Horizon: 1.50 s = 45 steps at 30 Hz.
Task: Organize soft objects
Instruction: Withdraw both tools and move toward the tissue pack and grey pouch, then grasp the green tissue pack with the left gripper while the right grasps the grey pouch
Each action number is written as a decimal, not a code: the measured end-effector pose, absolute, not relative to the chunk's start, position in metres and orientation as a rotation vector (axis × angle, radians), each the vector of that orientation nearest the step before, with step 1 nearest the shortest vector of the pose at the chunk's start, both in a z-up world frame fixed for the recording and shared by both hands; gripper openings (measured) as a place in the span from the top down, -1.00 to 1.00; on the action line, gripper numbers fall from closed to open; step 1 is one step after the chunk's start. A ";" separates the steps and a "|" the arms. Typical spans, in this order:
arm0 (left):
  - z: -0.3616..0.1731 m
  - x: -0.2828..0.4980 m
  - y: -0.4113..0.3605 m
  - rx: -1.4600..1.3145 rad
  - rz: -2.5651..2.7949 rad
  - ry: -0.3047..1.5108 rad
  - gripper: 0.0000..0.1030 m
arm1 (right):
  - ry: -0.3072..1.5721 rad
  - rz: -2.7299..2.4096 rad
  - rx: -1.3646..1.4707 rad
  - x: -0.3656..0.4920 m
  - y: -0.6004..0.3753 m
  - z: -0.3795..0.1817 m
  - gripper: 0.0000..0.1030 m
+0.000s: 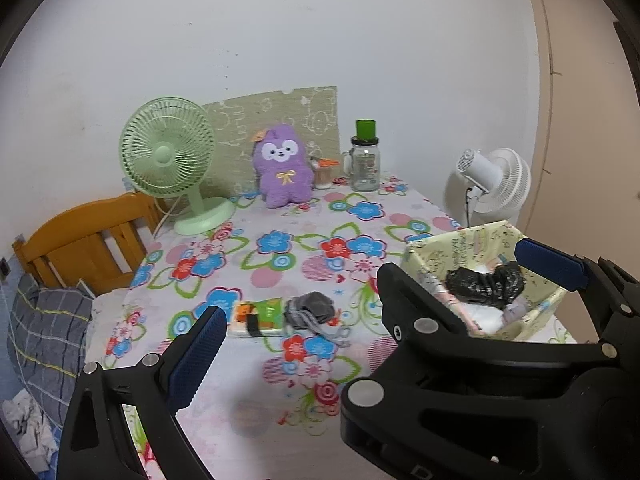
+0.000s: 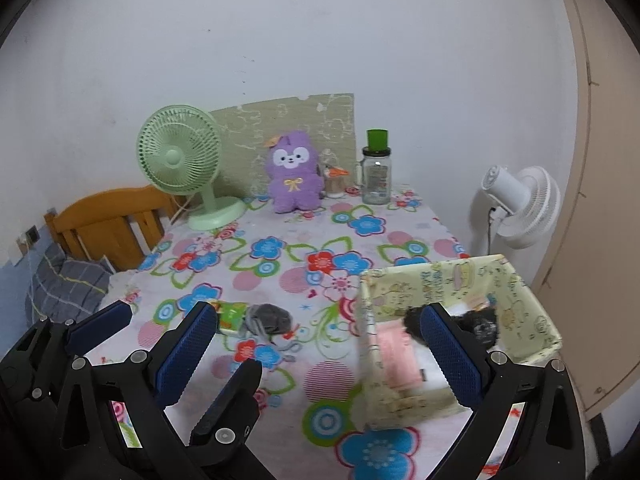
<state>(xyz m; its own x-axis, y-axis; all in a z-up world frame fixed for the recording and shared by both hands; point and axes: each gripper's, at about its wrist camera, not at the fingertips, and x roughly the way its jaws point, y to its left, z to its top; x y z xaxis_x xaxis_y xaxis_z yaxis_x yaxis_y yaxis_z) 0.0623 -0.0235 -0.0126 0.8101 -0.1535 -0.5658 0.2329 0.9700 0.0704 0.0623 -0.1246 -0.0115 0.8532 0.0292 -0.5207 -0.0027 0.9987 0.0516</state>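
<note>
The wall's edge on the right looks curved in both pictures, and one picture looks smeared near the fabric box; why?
Left wrist view: the fisheye lens bows the wall edge and darkens the corners; the purple plush stays sharp. Right wrist view: same bowing, plus motion blur on the fabric box near the open right claw.

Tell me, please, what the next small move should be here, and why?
Probably bring the right gripper toward the grey sock bundle and close on it. Its jaws stand wide with nothing between them, the bundle lies loose on the floral cloth, and the fabric bin beside it already holds soft items.
</note>
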 end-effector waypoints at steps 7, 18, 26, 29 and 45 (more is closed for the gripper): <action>-0.022 0.071 -0.003 0.110 -0.193 0.611 -0.93 | 0.571 0.035 0.027 0.073 -0.103 -0.019 -1.00; -0.045 0.100 0.022 0.078 -0.183 0.663 -0.92 | 0.628 0.050 -0.001 0.107 -0.077 -0.044 -1.00; -0.064 0.128 0.034 0.078 -0.157 0.710 -0.92 | 0.697 0.088 0.024 0.141 -0.067 -0.066 -0.99; -0.071 0.138 0.038 0.079 -0.150 0.729 -0.92 | 0.716 0.094 0.016 0.153 -0.062 -0.073 -0.94; -0.104 0.183 0.047 0.060 -0.125 0.821 -0.92 | 0.838 0.113 0.052 0.199 -0.054 -0.111 -0.67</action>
